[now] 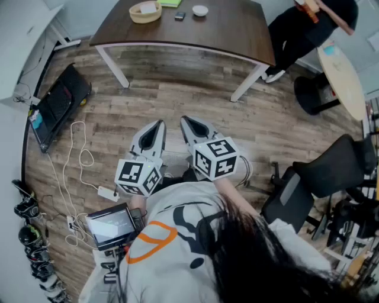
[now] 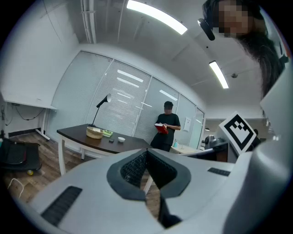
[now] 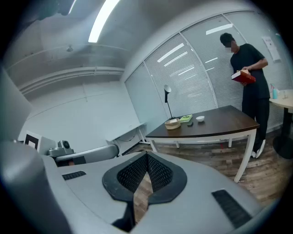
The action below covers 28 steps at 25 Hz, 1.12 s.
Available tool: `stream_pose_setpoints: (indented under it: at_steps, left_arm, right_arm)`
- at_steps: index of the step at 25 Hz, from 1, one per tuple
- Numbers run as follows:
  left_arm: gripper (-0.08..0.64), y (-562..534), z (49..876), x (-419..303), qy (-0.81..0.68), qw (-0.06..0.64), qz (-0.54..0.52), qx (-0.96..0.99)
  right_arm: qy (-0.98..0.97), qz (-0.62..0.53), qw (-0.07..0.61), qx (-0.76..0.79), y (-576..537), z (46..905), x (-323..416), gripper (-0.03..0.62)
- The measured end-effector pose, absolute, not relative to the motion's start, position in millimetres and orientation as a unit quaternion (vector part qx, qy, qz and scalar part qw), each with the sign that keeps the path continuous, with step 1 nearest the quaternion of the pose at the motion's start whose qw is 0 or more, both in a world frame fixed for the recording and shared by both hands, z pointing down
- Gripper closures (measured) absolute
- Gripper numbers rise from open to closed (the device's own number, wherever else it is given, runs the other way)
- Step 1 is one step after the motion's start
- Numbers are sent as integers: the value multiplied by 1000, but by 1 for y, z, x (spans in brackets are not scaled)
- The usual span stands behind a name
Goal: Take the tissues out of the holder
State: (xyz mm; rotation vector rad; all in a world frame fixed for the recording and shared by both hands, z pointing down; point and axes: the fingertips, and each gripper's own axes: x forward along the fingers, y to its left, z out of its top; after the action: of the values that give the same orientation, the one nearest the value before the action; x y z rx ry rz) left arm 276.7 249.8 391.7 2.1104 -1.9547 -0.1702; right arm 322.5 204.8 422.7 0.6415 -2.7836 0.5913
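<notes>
wood-plank floor [image 1: 177,100] fills most of the head view; dark brown table with white legs [image 1: 225,32] sits at the top of it, well apart from both grippers

standing person in black clothes [image 1: 308,29] off the table's right end, holding a red book [image 3: 242,77]

black office chair [image 1: 331,171] on the floor at right; black flat slab-shaped object [image 1: 59,100] on the floor at left, white cable with power strip [image 1: 106,192] trailing near it

grey top with orange print [image 1: 172,237] of the person holding the rig is at bottom centre

left gripper [image 1: 159,125] and right gripper [image 1: 185,121] are side by side over the floor, just in front of that top, tips toward the table. left gripper view: jaws clenched pad to pad, nothing between them. right gripper view: same, clenched and empty

tissues / holder: can't pick them out for sure. closest match is a round tan woven basket [image 1: 145,12] with something pale inside, on the table near its left end

in a row to the basket's right on the table: green flat item [image 1: 170,3], small dark object [image 1: 180,16], small white bowl [image 1: 200,10], each apart from the next

thin black desk lamp [image 3: 167,91] rises behind the basket, base too small to place
</notes>
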Motion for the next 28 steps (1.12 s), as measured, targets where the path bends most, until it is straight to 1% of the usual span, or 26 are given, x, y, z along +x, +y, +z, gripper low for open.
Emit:
stream_pose_setpoints:
  at_steps: [5,18,28]
  left_arm:
    - [561,253,394,286,-672,143,-53,724]
    - [561,231,397,276,-684,149,-44,713]
    - [561,187,410,289,-689,150,-35,708]
  right_arm:
    - [-948,205,119,213,208,422,328,581]
    - [-950,207,113,207,181,425,321,581]
    - [-951,215,120,188,143,443,331,581]
